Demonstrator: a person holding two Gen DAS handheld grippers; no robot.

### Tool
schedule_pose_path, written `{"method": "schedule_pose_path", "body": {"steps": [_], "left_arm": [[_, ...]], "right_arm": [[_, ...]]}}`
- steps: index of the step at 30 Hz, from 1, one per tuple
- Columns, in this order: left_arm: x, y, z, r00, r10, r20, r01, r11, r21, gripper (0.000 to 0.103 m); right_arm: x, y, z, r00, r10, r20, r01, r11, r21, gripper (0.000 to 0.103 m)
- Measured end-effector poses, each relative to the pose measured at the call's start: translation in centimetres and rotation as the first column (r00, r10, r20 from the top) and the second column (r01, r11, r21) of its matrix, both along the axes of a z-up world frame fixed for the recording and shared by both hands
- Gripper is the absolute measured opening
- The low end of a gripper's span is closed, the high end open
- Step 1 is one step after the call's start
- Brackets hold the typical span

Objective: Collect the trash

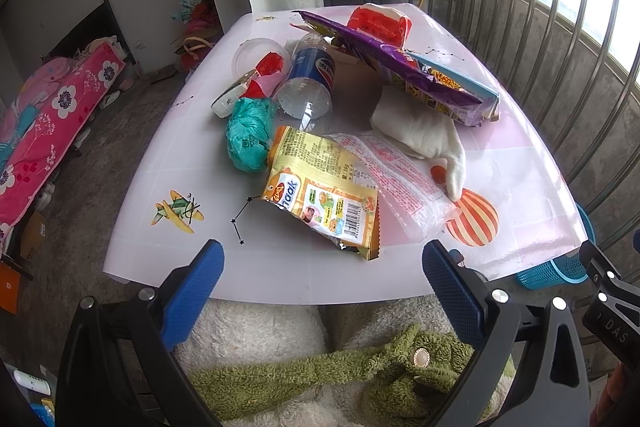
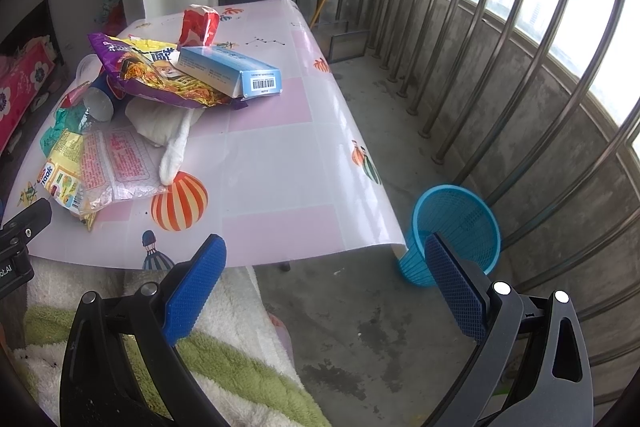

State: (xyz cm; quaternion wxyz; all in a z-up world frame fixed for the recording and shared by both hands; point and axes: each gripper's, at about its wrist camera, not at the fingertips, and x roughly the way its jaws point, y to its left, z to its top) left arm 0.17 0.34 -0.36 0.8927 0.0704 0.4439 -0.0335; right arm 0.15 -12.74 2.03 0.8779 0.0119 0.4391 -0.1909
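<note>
Snack wrapper point(image 1: 320, 193) just beyond left gripper point(image 1: 322, 279)

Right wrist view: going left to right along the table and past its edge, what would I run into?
Yellow snack packet → clear pink-printed wrapper → white sock → light blue box → bare stretch of table → blue mesh basket on the floor → metal railing.

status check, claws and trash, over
Left claw open, empty. Right claw open, empty. Trash pile on table, untouched. Blue bin on floor, path clear.
</note>
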Motion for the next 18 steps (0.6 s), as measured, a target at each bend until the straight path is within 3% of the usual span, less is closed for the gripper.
{"method": "schedule_pose_path", "body": {"steps": [18], "left_arm": [[0.18,0.52,0.56,1.000,0.015,0.012,-0.014,1.000,-0.007,0.097]], "right_arm": [[-0.18,-0.10,0.02,1.000,0.000,0.003,0.000,1.000,0.001,0.095]]}}
